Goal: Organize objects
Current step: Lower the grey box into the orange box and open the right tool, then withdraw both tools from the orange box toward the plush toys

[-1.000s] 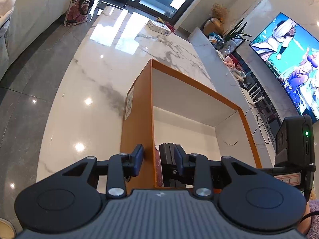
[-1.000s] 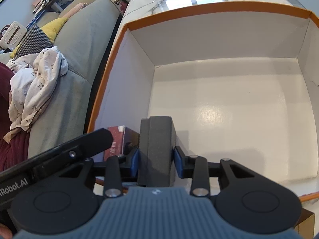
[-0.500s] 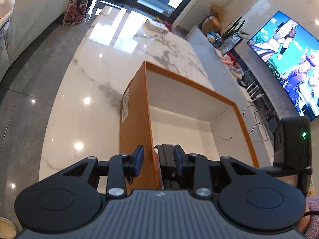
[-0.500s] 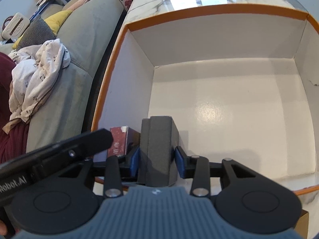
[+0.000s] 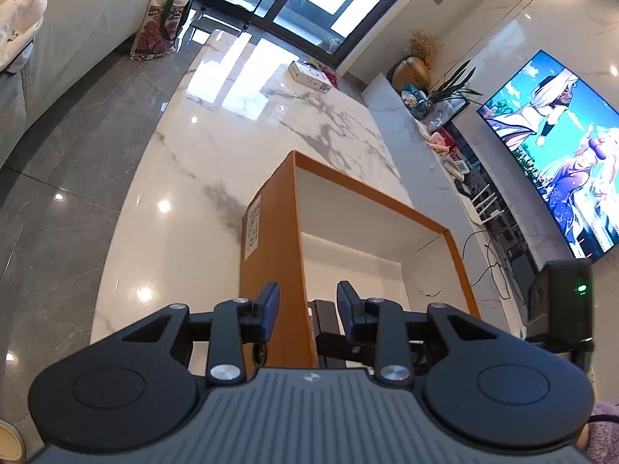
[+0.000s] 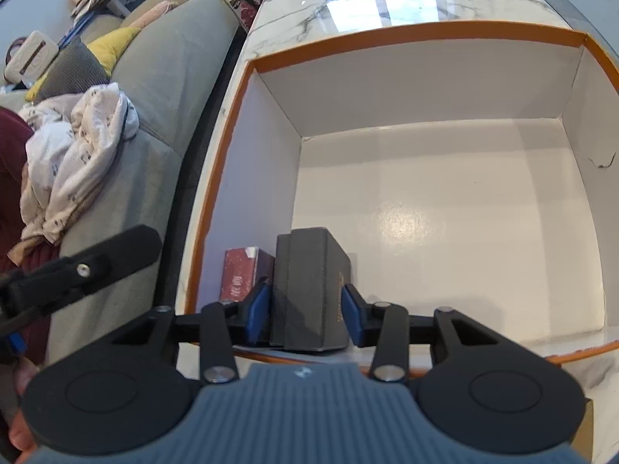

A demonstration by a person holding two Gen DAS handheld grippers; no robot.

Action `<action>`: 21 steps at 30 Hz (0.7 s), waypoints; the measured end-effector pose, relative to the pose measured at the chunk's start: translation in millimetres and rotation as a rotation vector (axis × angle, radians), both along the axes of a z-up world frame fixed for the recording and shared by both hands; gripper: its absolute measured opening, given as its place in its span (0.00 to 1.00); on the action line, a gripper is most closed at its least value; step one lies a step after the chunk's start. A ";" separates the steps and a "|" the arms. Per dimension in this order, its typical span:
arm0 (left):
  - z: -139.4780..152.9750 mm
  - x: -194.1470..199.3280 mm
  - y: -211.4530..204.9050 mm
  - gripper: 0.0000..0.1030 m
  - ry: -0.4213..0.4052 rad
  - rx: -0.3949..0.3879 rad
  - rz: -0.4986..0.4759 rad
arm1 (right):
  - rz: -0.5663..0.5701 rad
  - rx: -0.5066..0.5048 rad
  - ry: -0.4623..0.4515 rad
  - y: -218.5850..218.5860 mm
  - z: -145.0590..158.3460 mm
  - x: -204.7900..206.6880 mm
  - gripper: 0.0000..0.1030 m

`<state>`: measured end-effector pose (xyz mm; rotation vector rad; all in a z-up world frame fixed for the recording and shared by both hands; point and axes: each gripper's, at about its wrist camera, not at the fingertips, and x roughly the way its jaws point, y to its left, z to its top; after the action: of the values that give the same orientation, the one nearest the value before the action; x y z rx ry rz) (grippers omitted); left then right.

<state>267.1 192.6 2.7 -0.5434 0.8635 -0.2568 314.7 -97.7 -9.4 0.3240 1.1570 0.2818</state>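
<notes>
Your right tongs (image 6: pixel 305 311) have just been opening around the dark grey box (image 6: pixel 311 290), which stands on end on the white floor of the orange-rimmed carton (image 6: pixel 418 30), in the near left corner just beside a dark red box (image 6: pixel 240 272). A sliver of daylight shows at each blue pad, so the grip reads as released, though the pads sit very close to the box's sides. Let the tongs spread a touch wider before you lift, then draw straight back along the line of the fingers; any sideways drift would probably tip the grey box against its red neighbour or away into the bare floor of the carton.

Your left tongs (image 5: pixel 307 311) straddle the carton's near left wall, one pad outside and one inside, with a gap on both sides, so they are loose and steadying nothing. If you want the carton held on the marble surface (image 5: pixel 240 123) while the right hand withdraws, close them on the wall first; otherwise lift them clear
</notes>
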 end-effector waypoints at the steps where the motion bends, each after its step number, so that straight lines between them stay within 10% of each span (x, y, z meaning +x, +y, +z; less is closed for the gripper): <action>1: -0.8 0.3 -0.9 0.35 0.002 0.003 -0.002 | -0.005 0.014 0.000 -1.6 1.7 -0.2 0.42; 12: -0.1 -0.7 -8.4 0.35 -0.015 0.025 -0.034 | -0.012 0.096 0.003 -8.3 3.6 -1.9 0.12; 21: 24.2 -19.5 -30.9 0.35 -0.145 0.036 -0.146 | 0.078 -0.028 -0.236 -15.5 50.2 -57.3 0.24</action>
<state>247.6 161.7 26.9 -0.4229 0.7667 -0.4080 257.3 -113.2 40.8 0.2149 0.9417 0.3627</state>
